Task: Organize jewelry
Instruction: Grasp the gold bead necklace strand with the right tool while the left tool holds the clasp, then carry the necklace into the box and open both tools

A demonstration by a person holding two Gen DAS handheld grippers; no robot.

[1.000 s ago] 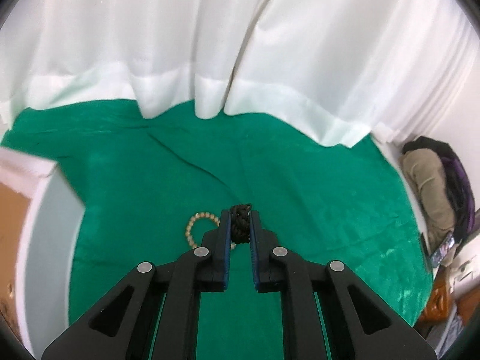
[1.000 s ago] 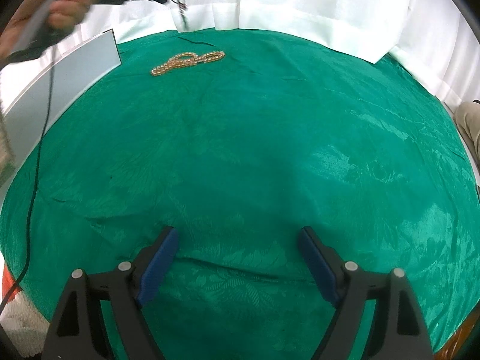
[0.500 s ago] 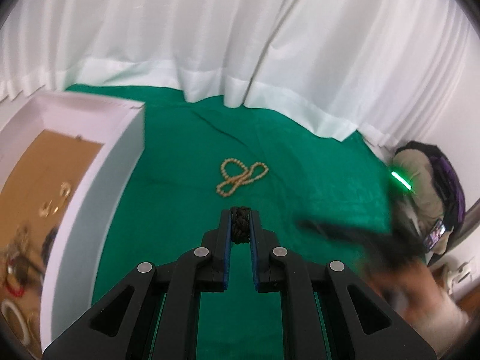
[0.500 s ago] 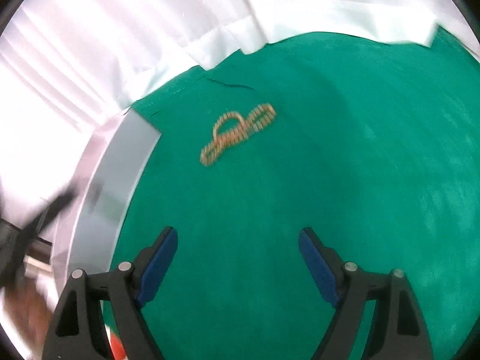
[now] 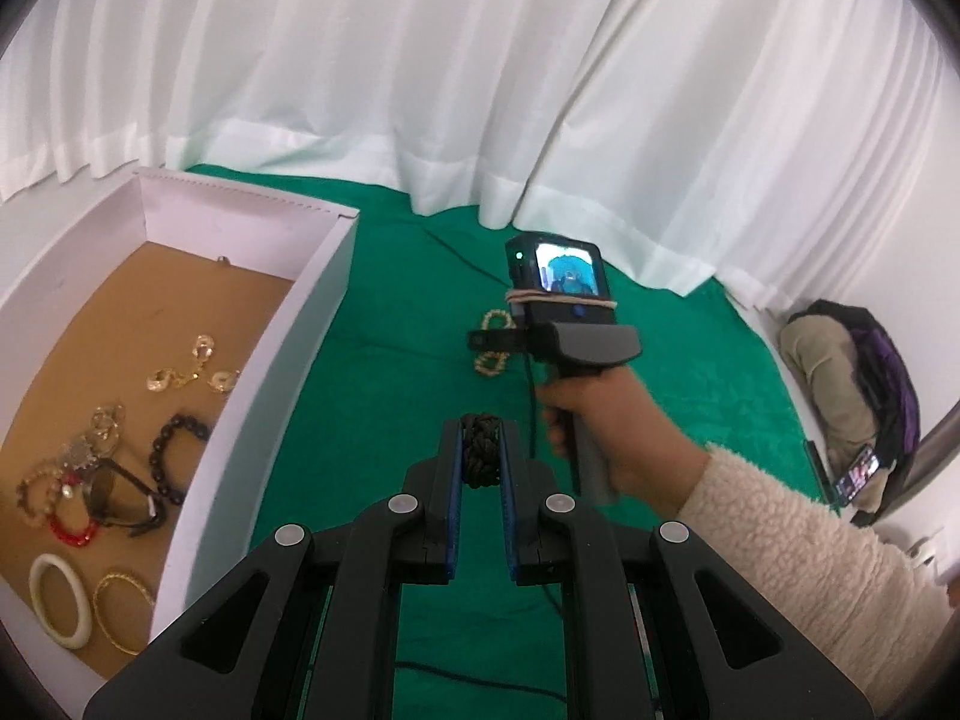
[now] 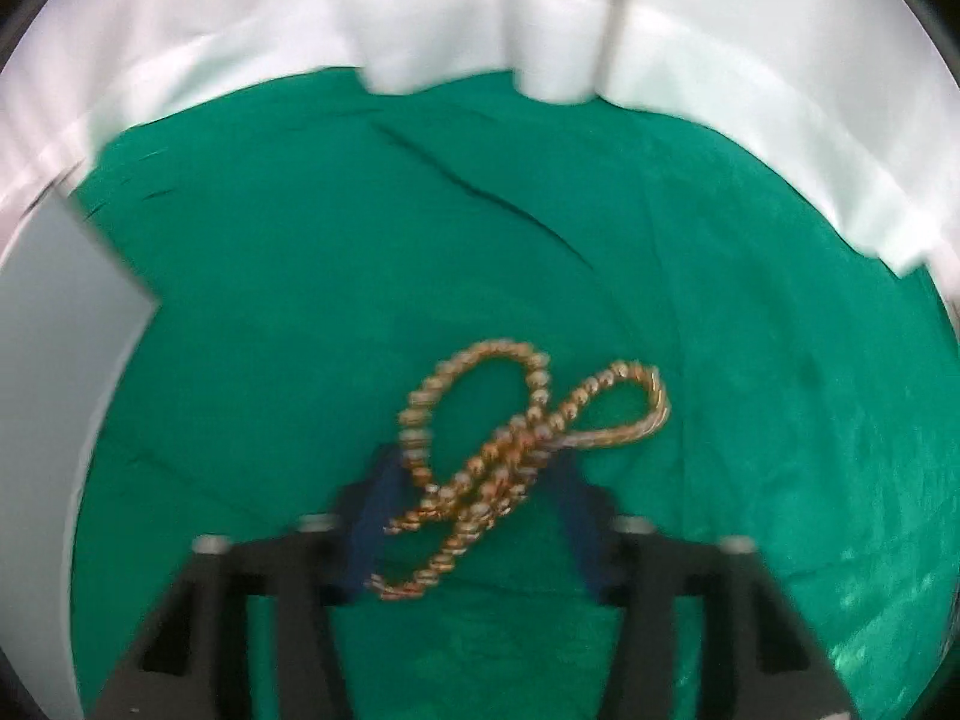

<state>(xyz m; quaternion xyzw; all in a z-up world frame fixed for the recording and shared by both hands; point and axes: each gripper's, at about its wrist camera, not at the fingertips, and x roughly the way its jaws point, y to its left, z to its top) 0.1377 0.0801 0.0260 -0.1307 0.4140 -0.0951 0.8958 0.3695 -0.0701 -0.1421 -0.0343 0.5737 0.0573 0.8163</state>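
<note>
1. Gold bead necklace lies in a loose double loop on the green cloth of the worktop, lower centre of the right wrist view; in the left wrist view it sits at mid-frame, partly behind the other tool.
2. Right gripper stands over it, its blue fingers either side of the crossed strands. They have just been closing in, and the picture is too blurred to say that the pads are pressing on the beads.
3. Left gripper, bottom centre of its own view, is clamped narrow on a black braided bracelet that stands up between the pads, clear of the cloth.
4. White box with a brown floor fills the left of that view; in the right wrist view its wall shows at the left edge.
5. Inside it lie gold earrings, a dark bead bracelet, sunglasses, a red bead bracelet, a white bangle and a thin gold bangle.
6. A person's hand in a fleecy cream sleeve grips the right tool's handle, right of centre.
7. White curtains hang behind the worktop.
</note>
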